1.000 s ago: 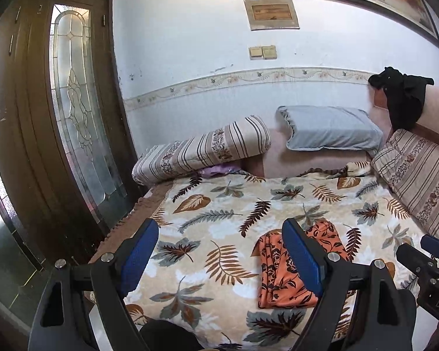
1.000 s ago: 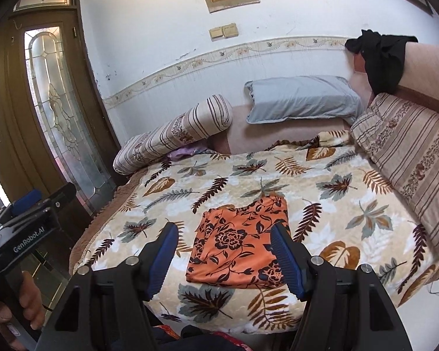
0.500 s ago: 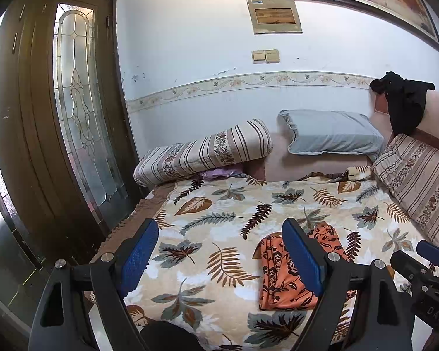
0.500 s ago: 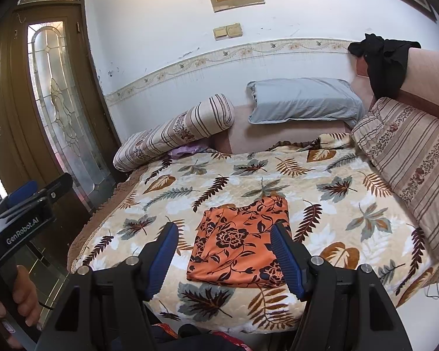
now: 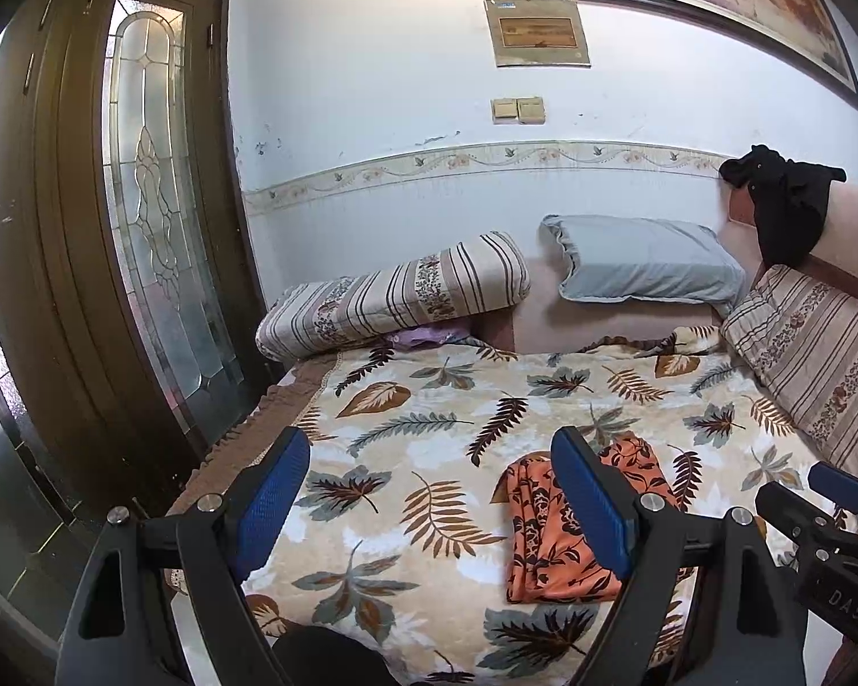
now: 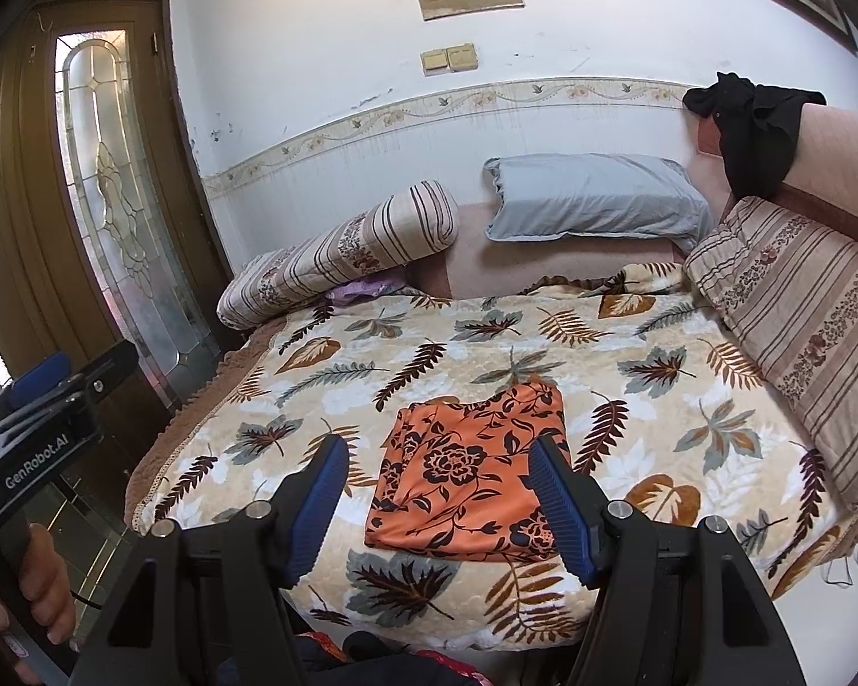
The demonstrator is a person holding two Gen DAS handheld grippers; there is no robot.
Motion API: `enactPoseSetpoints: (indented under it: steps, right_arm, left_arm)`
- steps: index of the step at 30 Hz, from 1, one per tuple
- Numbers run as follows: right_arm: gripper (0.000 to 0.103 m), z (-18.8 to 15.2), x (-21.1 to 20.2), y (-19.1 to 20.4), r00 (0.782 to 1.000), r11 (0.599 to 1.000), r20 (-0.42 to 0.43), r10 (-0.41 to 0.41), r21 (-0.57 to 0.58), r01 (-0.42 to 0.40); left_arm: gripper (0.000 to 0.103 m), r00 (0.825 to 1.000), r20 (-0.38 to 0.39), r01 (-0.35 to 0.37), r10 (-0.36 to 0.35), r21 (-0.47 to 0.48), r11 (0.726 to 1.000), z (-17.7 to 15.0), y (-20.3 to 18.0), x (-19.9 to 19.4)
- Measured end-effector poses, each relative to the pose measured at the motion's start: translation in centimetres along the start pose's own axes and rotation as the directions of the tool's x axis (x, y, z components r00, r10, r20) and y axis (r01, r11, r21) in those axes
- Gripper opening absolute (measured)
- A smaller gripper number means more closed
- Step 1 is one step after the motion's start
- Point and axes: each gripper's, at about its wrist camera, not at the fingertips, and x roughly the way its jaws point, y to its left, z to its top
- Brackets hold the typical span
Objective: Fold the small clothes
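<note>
An orange cloth with a black flower print [image 6: 475, 469] lies folded into a flat rectangle on the leaf-patterned blanket [image 6: 629, 400] near the bed's front edge. It also shows in the left wrist view [image 5: 549, 520], partly behind a finger. My right gripper [image 6: 437, 494] is open and empty, held back from the bed and above the cloth's near edge. My left gripper [image 5: 432, 494] is open and empty, left of the cloth. The right gripper's body shows in the left wrist view [image 5: 829, 520], and the left gripper's body shows in the right wrist view [image 6: 46, 429].
A striped bolster [image 6: 343, 251] and a grey pillow [image 6: 595, 197] lie at the head of the bed. A striped cushion [image 6: 801, 308] lines the right side. A black garment [image 6: 755, 126] hangs over the headboard. A wooden door with glass [image 5: 143, 228] stands at the left.
Both grippers have pulled back and risen a little, so the bed looks farther away. The folded cloth has not moved. Both grippers stay open.
</note>
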Motion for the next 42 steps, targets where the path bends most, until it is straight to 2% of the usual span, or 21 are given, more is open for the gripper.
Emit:
enactPoseSetpoints:
  steps: [29, 42]
  right_arm:
    - [0.069, 0.9, 1.2, 1.3, 1.000, 0.998, -0.020, 0.009, -0.061, -0.010]
    - [0.069, 1.7, 4.0, 1.1, 0.998, 0.998, -0.063, -0.015, -0.058, 0.011]
  left_arm:
    - [0.087, 1.000, -0.007, 0.003, -0.003, -0.039, 0.999, -0.5, 1.2, 0.1]
    - [0.087, 0.998, -0.053, 0.012, -0.014, -0.045, 0.999, 0.0, 0.6, 2.9]
